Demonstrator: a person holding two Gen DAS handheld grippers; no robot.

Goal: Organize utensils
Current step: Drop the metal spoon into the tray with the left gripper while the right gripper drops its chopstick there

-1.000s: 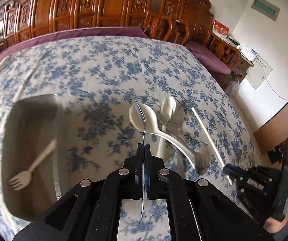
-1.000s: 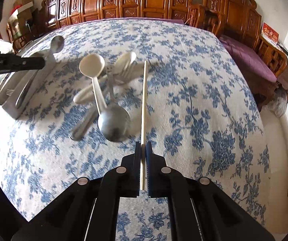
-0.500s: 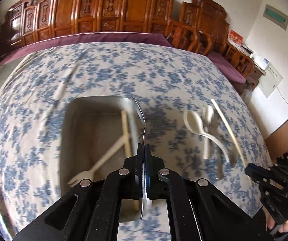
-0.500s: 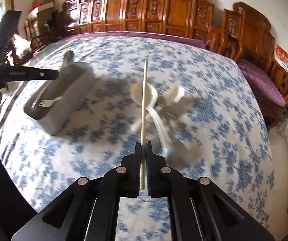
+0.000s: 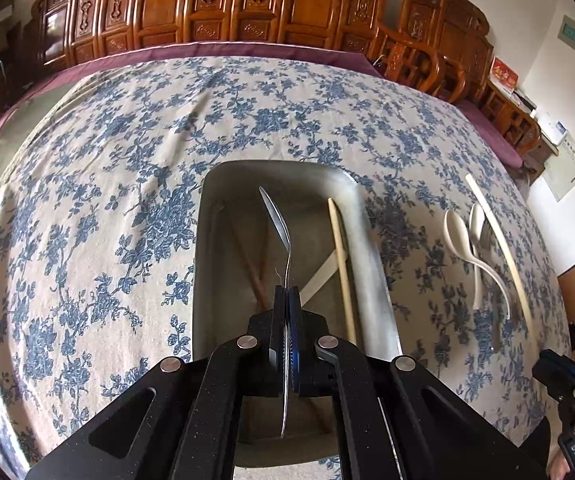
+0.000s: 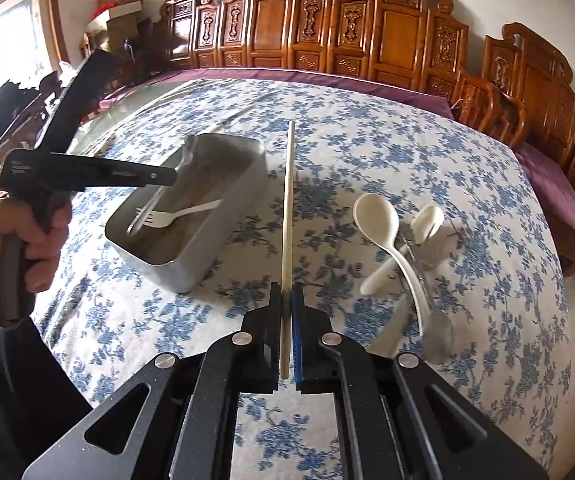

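Left wrist view: left gripper (image 5: 287, 292) clenched on a slim steel spoon (image 5: 277, 220), held on edge, long axis running straight out along the fingers, bowl at the far end, over the open grey metal rectangular tray (image 5: 371, 240). Tray sits on the counter with the blue-flowered cloth (image 5: 87, 200). Inside the tray: a pale wooden chopstick (image 5: 341, 256) lying lengthwise by the right wall, a white plastic fork handle (image 5: 321, 276) slanting across, and dark reddish chopsticks (image 5: 253, 272).

Right wrist view: right gripper (image 6: 286, 296) clenched on a second pale wooden chopstick (image 6: 288, 200), pointing straight away, above the cloth just right of the tray. White plastic spoons (image 6: 379, 220) lie crossed in a pile well to the right.
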